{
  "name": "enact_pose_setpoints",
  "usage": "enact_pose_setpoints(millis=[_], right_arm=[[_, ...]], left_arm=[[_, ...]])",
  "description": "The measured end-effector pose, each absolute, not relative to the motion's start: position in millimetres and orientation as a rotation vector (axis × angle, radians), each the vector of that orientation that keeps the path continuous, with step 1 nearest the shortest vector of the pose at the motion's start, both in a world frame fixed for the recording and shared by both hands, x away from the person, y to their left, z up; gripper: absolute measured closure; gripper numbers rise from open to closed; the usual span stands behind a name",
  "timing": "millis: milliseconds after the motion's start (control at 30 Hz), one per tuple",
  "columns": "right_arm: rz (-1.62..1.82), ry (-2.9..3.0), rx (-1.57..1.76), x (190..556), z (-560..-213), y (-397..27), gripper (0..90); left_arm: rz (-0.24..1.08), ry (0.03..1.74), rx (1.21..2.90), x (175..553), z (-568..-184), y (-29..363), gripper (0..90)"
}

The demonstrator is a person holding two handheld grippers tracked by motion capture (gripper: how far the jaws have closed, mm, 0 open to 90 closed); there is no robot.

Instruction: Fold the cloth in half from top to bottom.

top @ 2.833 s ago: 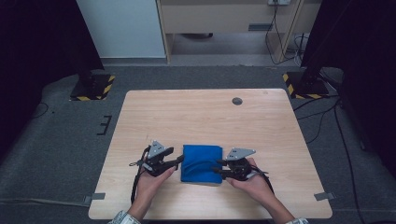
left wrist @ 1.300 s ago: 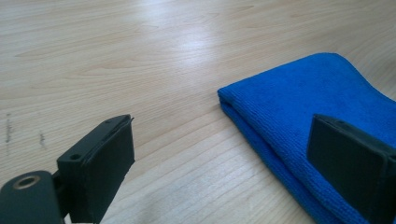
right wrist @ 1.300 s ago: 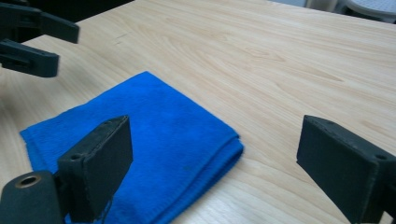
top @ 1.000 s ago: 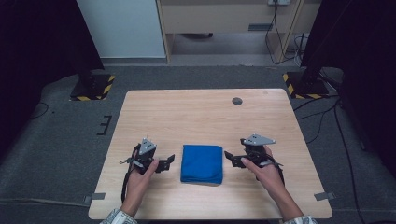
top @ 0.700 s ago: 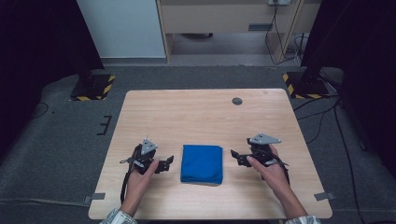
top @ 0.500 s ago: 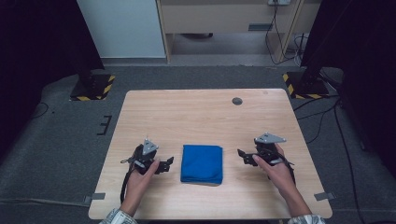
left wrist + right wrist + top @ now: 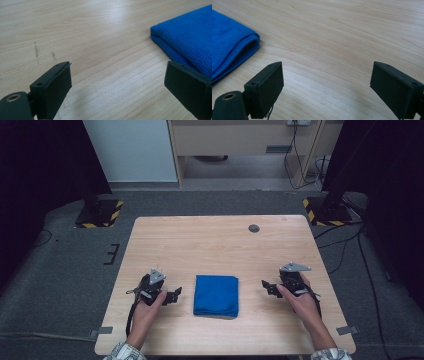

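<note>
We see a folded blue terry cloth [image 7: 216,295] lying flat on the light wooden table [image 7: 210,245], roughly midway between the left and right edges and closer to the near edge than the far one. Its folded layers show as a rounded, stacked edge in both gripper views.

The left hand-held gripper [image 7: 174,296] sits on the table to the left of the cloth, near it but not touching, with its black jaws pointing toward the cloth. In the left gripper view its jaws stand wide apart with bare wood between them, and the cloth [image 7: 186,40] lies ahead and to the right, its near corner just past the right jaw.

The right hand-held gripper [image 7: 266,286] is held over the table on the cloth's other side, a little farther from it than the left one. Its jaws are likewise spread wide with nothing between them, and in the right gripper view the cloth [image 7: 229,42] lies off to the left, apart from the left jaw.

A small dark round disc [image 7: 254,228] sits near the table's far edge, right of centre.
</note>
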State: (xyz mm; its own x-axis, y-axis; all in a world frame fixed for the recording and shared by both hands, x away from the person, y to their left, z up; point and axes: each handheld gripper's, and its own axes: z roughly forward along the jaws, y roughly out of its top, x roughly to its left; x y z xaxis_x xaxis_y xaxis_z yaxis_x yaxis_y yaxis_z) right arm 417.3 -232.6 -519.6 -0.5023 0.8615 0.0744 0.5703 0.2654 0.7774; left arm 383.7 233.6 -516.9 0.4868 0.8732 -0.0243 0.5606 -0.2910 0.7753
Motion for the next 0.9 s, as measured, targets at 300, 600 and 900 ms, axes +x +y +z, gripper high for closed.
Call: enact_pose_setpoints(millis=[300, 600, 900], right_arm=[[1.113, 2.078, 1.406, 428, -520, -251, 11.6], [1.047, 2.029, 1.485, 438, -529, -269, 11.6], [0.966, 2.026, 1.530, 443, -538, -275, 10.3]], left_arm=[[0.571, 1.256, 1.990, 391, -522, 251, 6.7], [0.588, 1.303, 1.995, 395, -526, 263, 6.7], [0.571, 1.330, 2.013, 400, -534, 268, 6.6]])
